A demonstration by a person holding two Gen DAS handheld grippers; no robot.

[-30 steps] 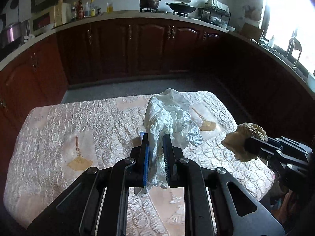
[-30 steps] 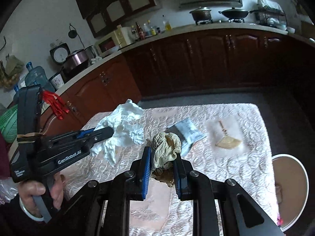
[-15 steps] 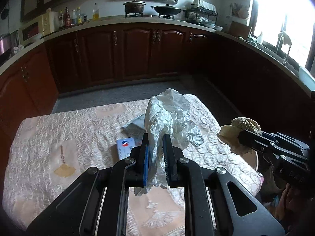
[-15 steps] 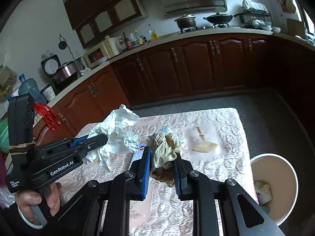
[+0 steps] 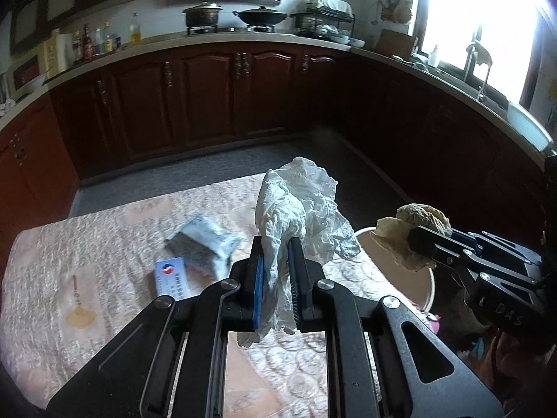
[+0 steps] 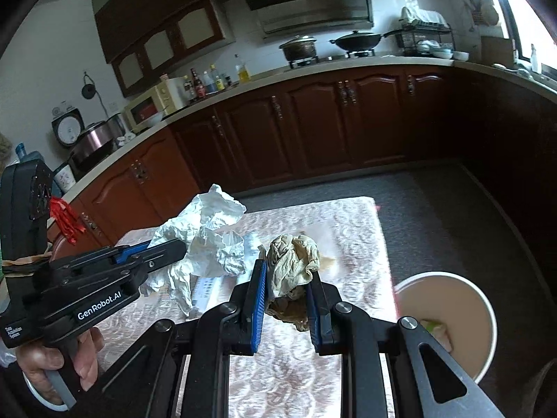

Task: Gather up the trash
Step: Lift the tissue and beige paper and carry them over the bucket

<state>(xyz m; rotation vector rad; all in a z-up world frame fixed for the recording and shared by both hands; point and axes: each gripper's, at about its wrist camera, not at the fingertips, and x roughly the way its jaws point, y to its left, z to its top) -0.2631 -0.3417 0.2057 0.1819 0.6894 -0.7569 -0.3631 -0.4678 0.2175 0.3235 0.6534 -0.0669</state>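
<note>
Only readable writing: "GenRobot.AI" in white on the side of the black left gripper point(image 6: 167, 249), with tiny white print below it near the handle that's too small to make out. The right gripper point(image 5: 414, 240) shows letters on its body in the left wrist view, maybe "DAS", but it's dim so don't quote me.

Fingers: the left gripper's are clamped tight on a crumpled white tissue paper wad point(image 5: 296, 219), which sticks up above the tips and hangs a bit below them. The right gripper's are closed on a scrunched tan-brown paper napkin ball point(image 6: 294, 264), pinched between the blue pads point(image 6: 259, 292). A hand point(image 6: 59, 369) wraps the left gripper's handle.

Taking the white quilted tablecloth-covered table point(image 5: 87, 278) as landmark: both wads are held up above it, off its surface. The napkin ball sits over the table's right edge, above the rim of the round cream-coloured trash bin point(image 6: 487, 313) standing on the floor just beside that edge. There's some pale rubbish inside the bin. Lying on the table, left of the tissue wad, are a small white card with a red-and-blue logo point(image 5: 170, 277) and just behind it a crinkled silvery-grey foil packet point(image 5: 205, 244), touching or nearly so.
</note>
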